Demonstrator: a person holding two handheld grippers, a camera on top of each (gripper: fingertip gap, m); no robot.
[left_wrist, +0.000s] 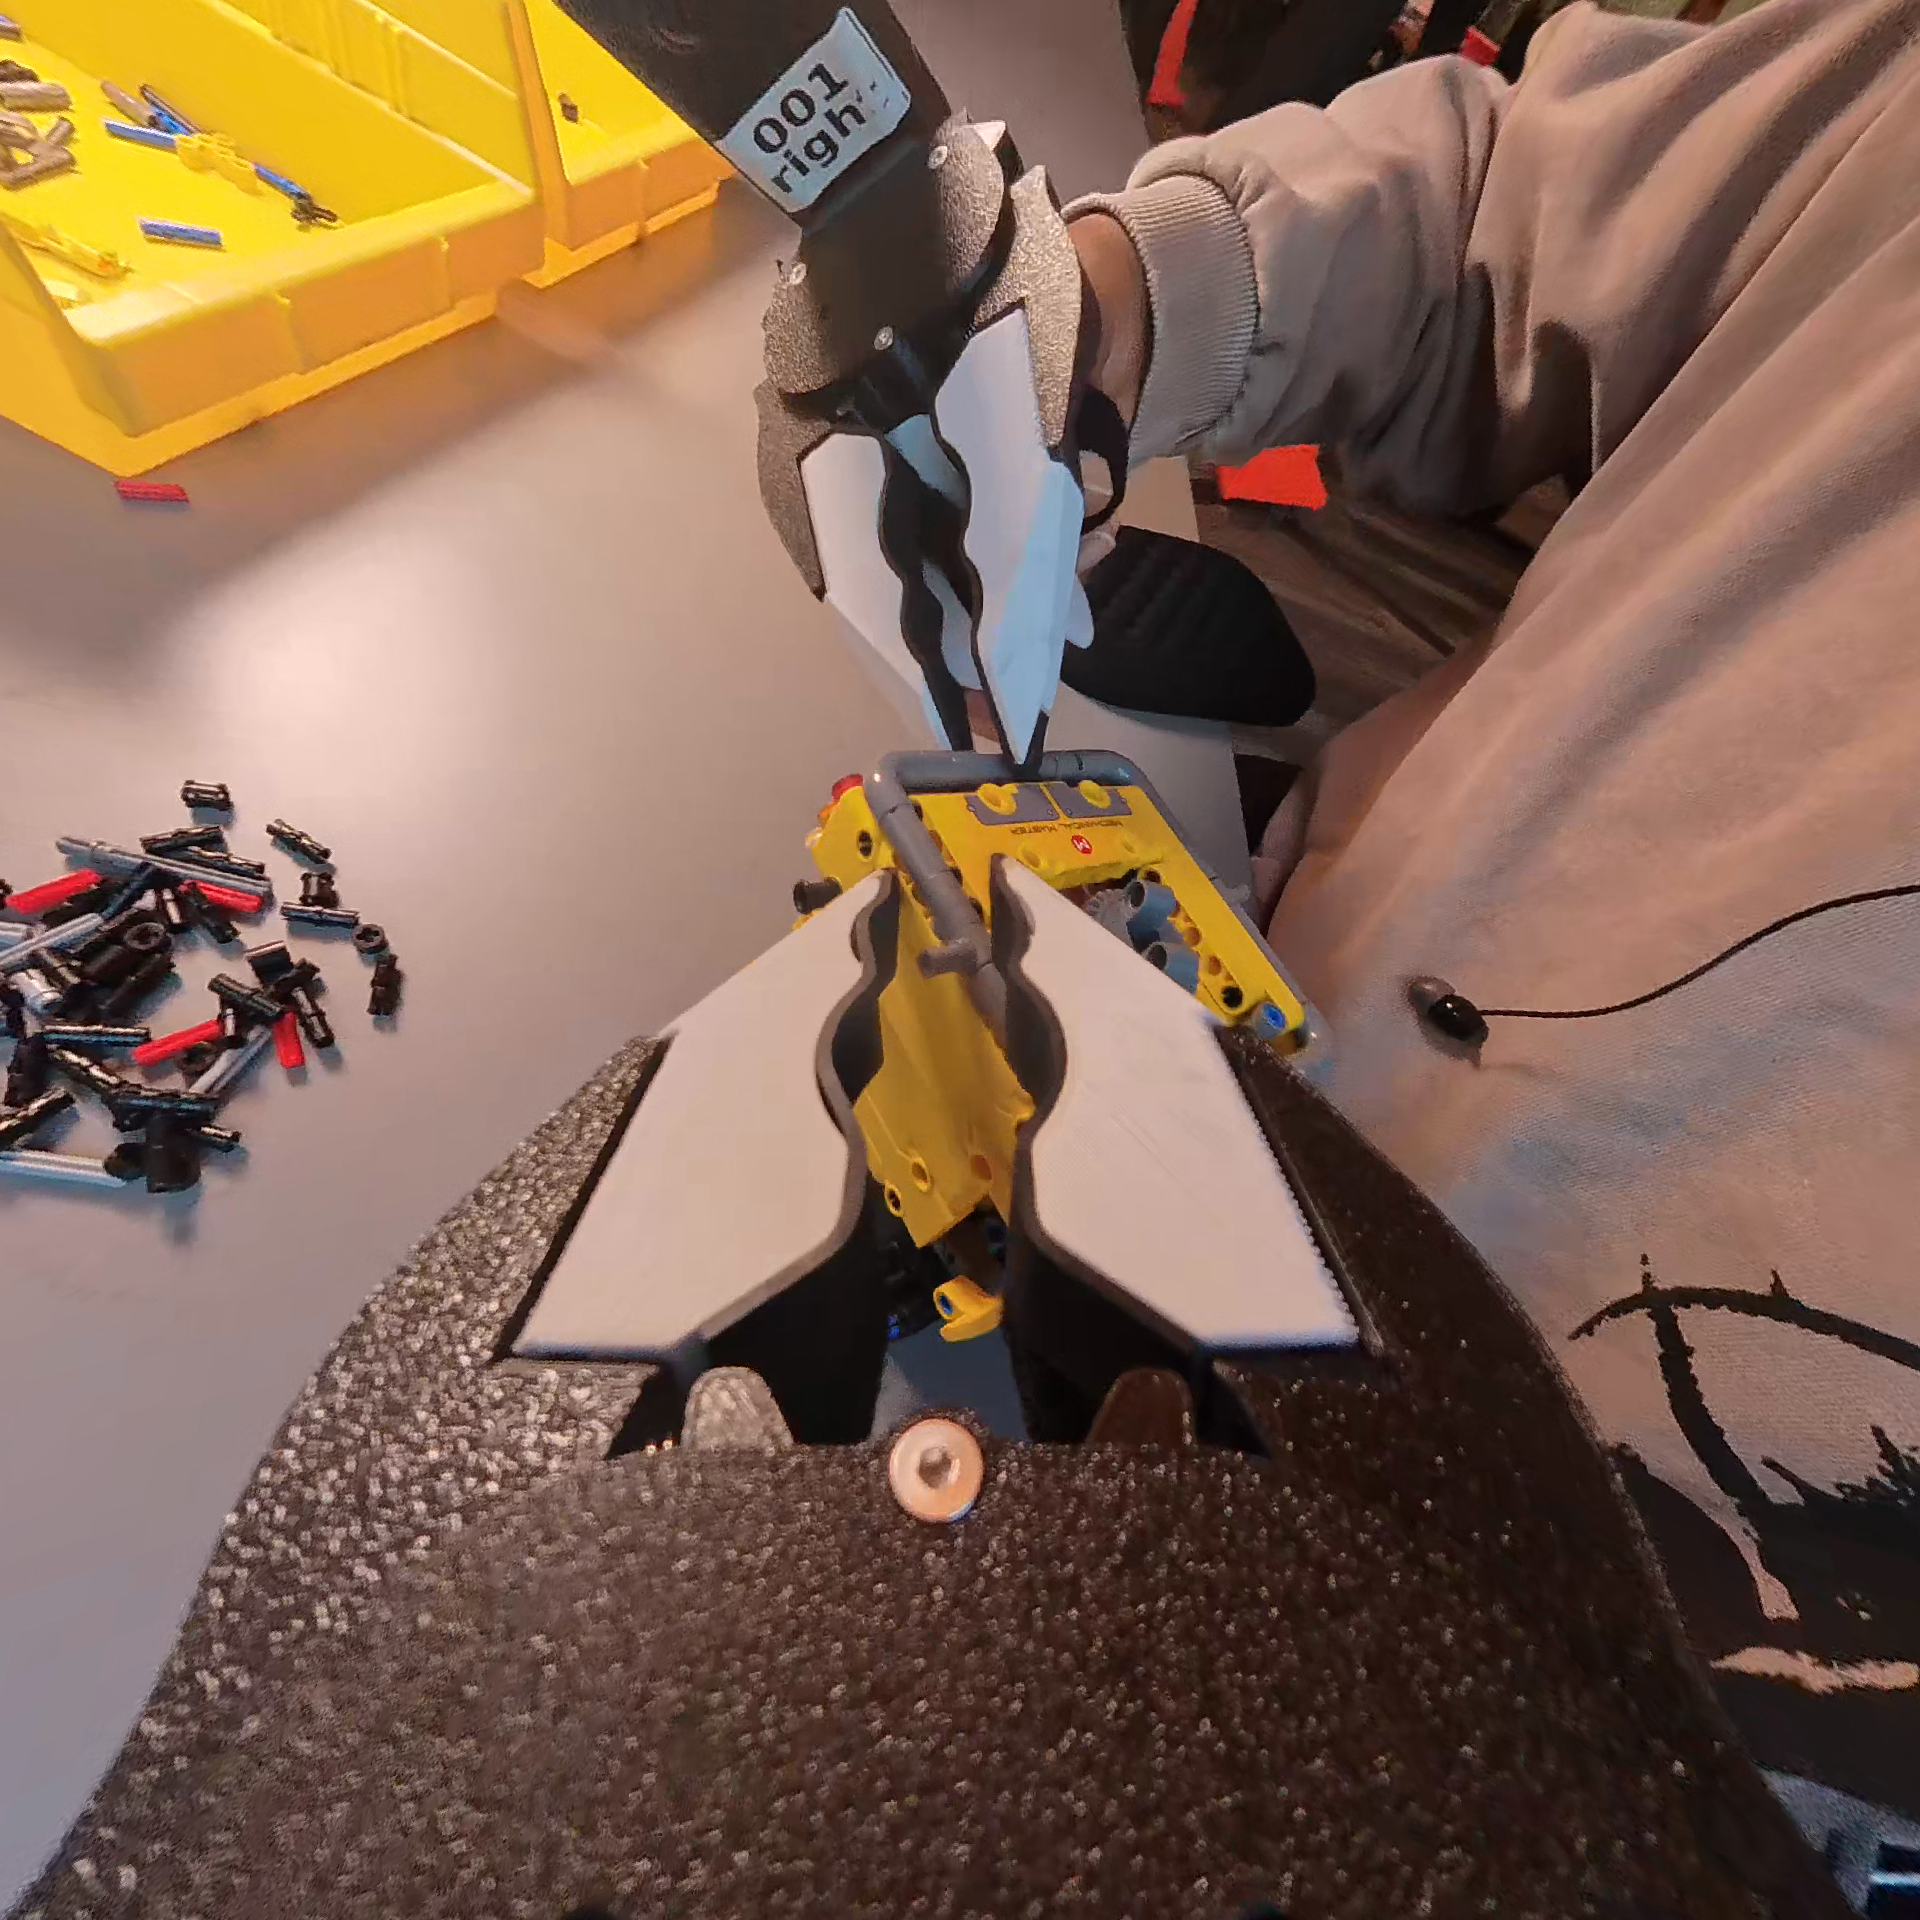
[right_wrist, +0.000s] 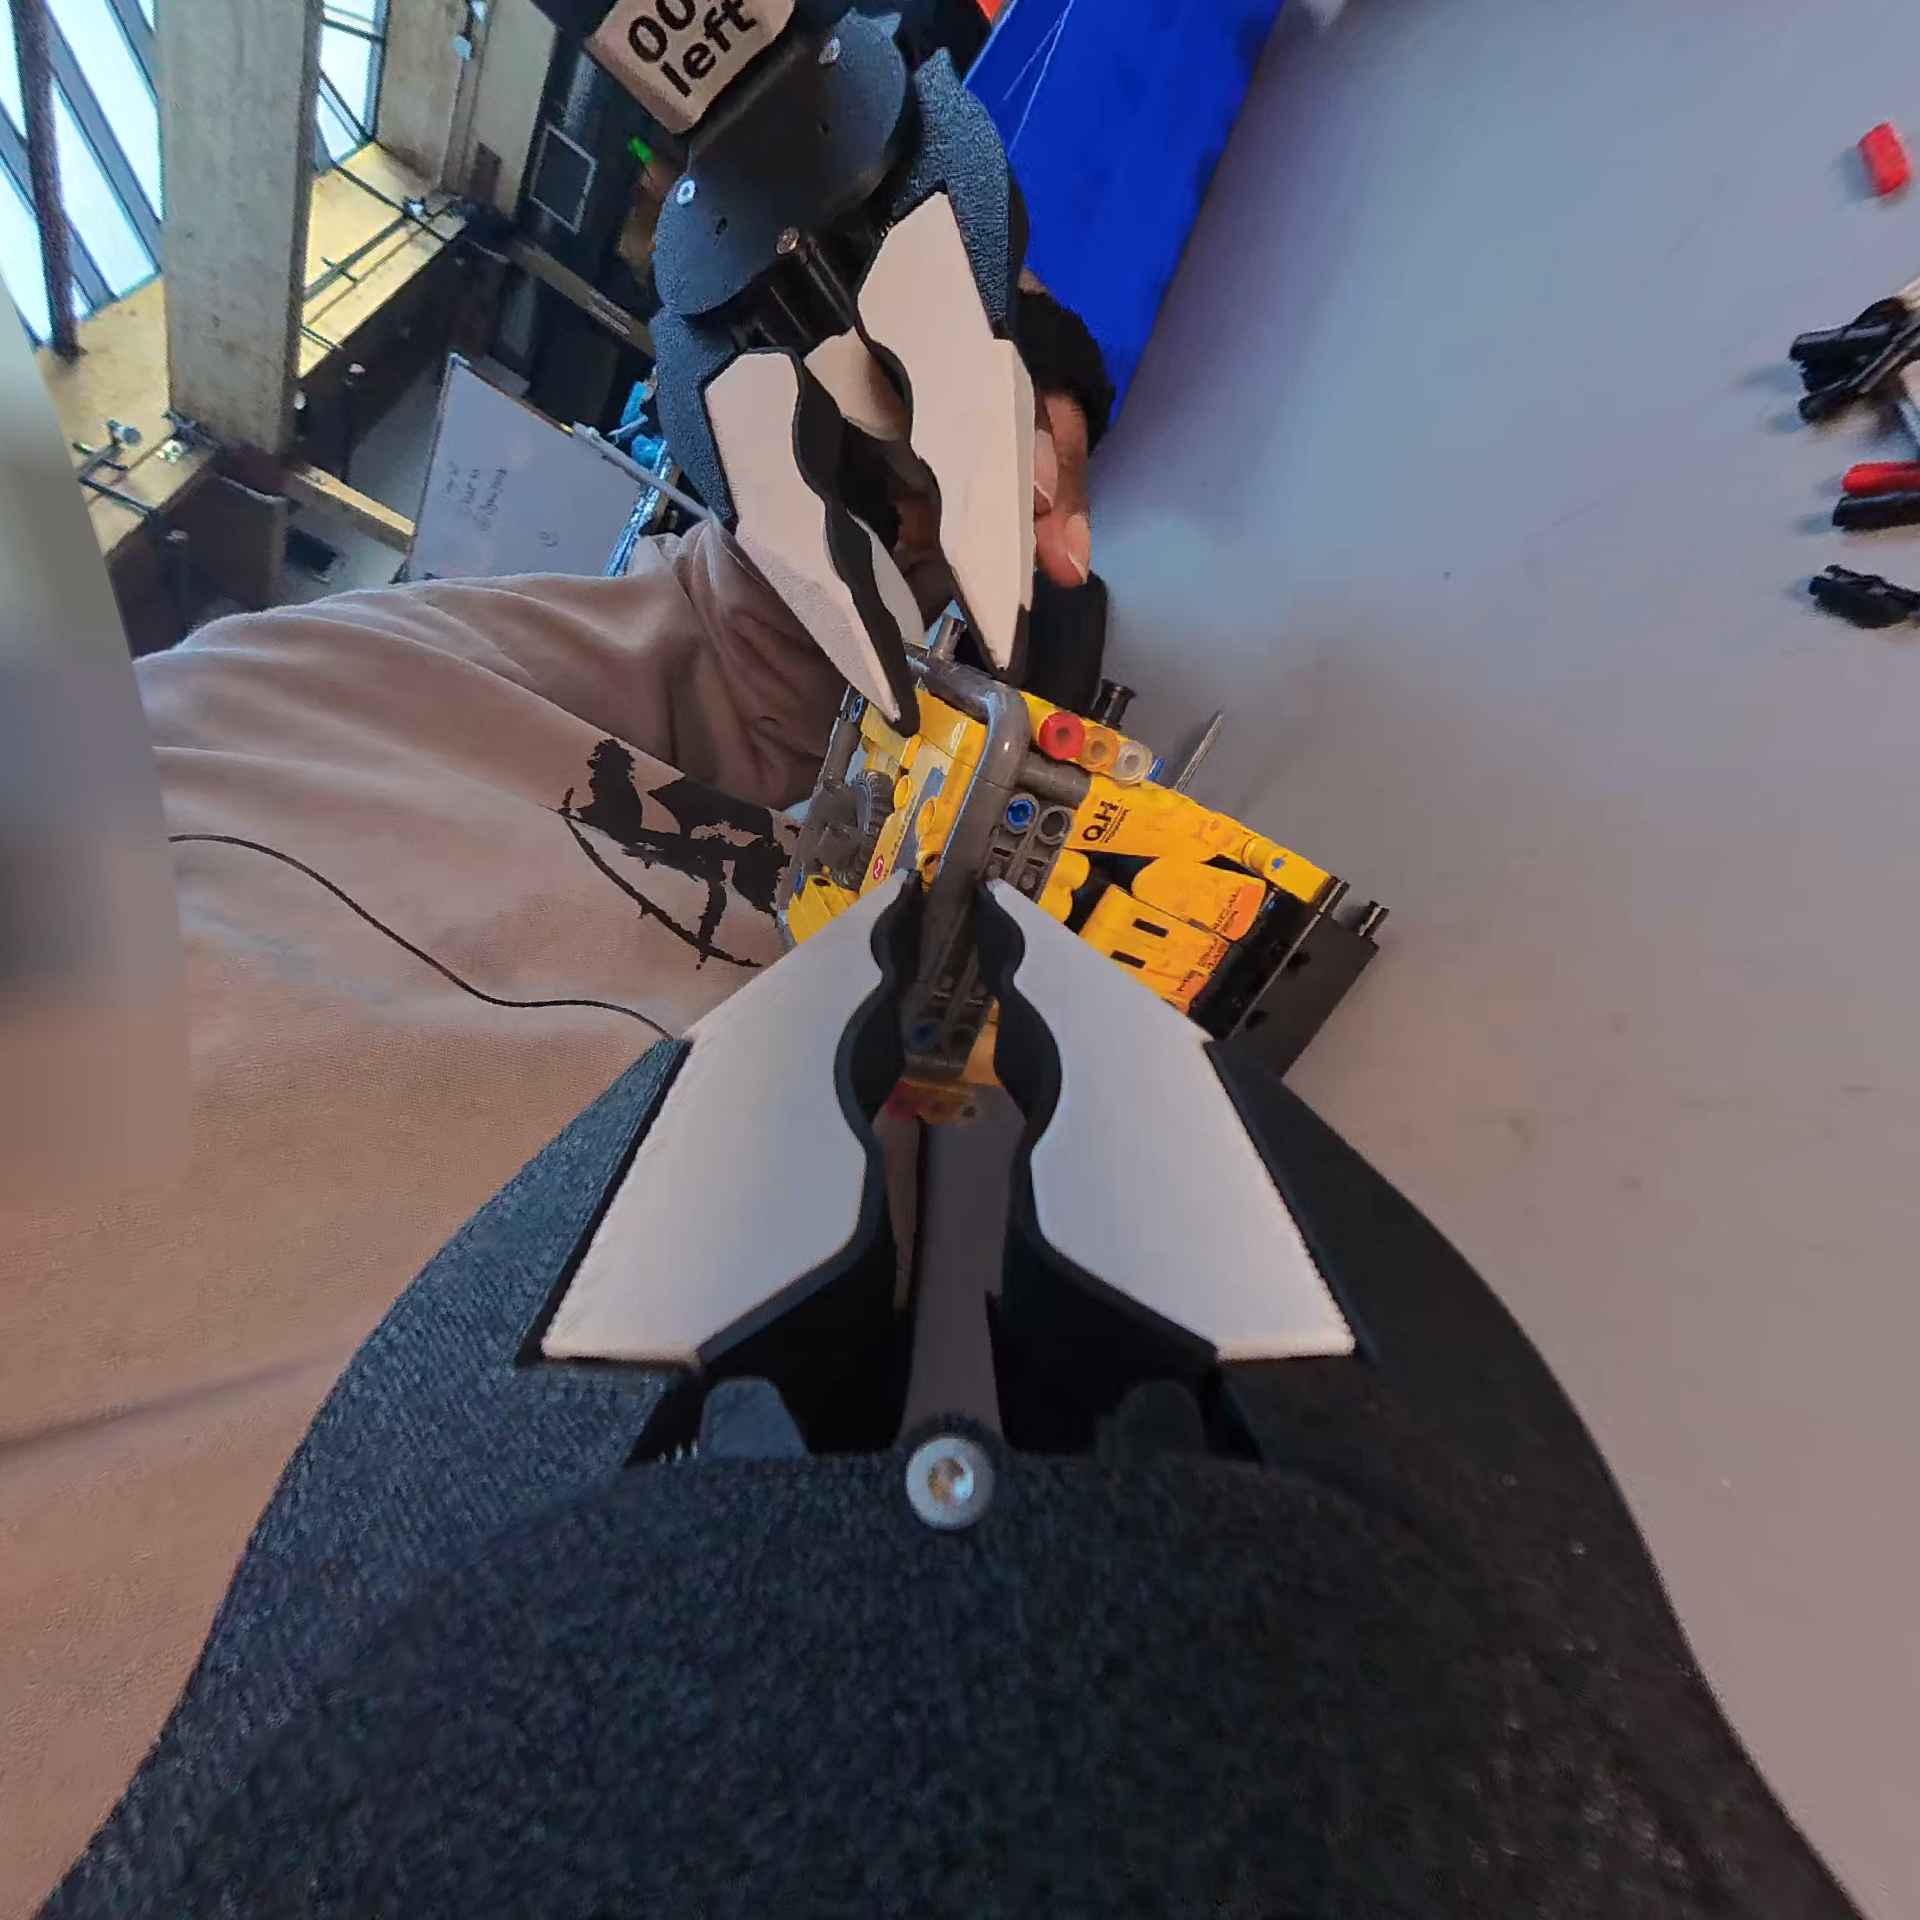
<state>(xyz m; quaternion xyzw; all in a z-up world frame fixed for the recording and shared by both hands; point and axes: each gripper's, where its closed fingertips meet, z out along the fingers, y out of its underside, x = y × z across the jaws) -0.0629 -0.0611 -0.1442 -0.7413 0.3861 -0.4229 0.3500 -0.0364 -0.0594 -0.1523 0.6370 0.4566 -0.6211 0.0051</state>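
**Q.** What does each claw hold?

**A.** The left gripper (left_wrist: 940, 883) is clamped on the yellow brick-built model (left_wrist: 1049, 831). Its jaws straddle a yellow panel, with a gap between them as wide as that panel. The right gripper (left_wrist: 987, 753) comes in from the far side. Its tips are nearly together, pinching the grey bent bar (left_wrist: 914, 821) that runs along the model's top edge. In the right wrist view, the right gripper (right_wrist: 951, 894) grips a grey part of the model (right_wrist: 1143, 842) where the bar (right_wrist: 992, 748) runs down. The left gripper (right_wrist: 945, 675) bites the model from the opposite end.

**Q.** Where is the model?

**A.** It is at the near edge of the grey table (left_wrist: 520, 623), close to the person's beige sweatshirt (left_wrist: 1558, 520). The views do not show whether its black base rests on the table. A pile of black, red and grey pins (left_wrist: 156, 987) lies well apart to the left. A yellow tray (left_wrist: 260, 312) sits far left, and a blue bin (right_wrist: 1122, 156) appears in the right wrist view.

**Q.** What makes this a sound two-point hold?

**A.** In my judgement, the left claw should carry the load, because it bears on a broad, stiff panel. The bar is thin and held only by its end fittings, so the right claw probably needs light pressure, kept in line with the bar. Any twist between the two claws could spring the bar or loosen nearby bricks.
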